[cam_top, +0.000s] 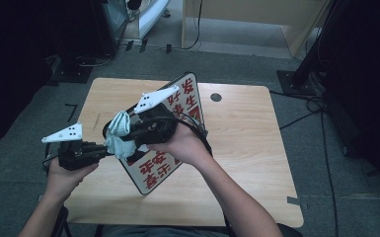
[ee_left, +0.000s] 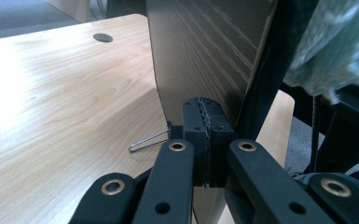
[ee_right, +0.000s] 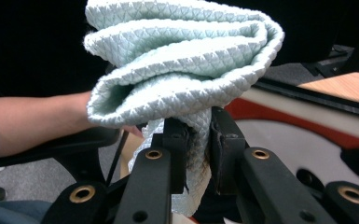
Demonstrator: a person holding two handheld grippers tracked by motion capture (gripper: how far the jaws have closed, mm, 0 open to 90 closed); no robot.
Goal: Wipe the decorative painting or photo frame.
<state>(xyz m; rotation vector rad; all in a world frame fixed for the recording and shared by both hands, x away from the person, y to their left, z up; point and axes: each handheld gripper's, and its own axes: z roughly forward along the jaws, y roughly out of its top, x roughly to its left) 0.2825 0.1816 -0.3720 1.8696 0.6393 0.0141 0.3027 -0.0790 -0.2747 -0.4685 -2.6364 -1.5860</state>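
A white sign board [cam_top: 187,98] with red characters and a black rim stands tilted on the wooden table [cam_top: 247,138]. My left gripper [cam_top: 109,149] is shut on its lower left edge. In the left gripper view the jaws [ee_left: 207,121] clamp the black rim, with the sign's wood-grain back [ee_left: 205,51] rising ahead. My right gripper [cam_top: 131,129] is shut on a bunched pale green cloth [cam_top: 118,131], held at the sign's left edge. In the right gripper view the quilted cloth [ee_right: 177,60] bulges above the jaws [ee_right: 198,135], and the sign face [ee_right: 298,135] lies to the right.
A thin wire loop [ee_left: 147,140] lies on the table at the sign's foot. A round hole [cam_top: 215,97] marks the table's far side. Cables [cam_top: 301,116] and a black stand base [cam_top: 296,79] sit on the floor to the right. A wooden panel [cam_top: 256,12] stands behind.
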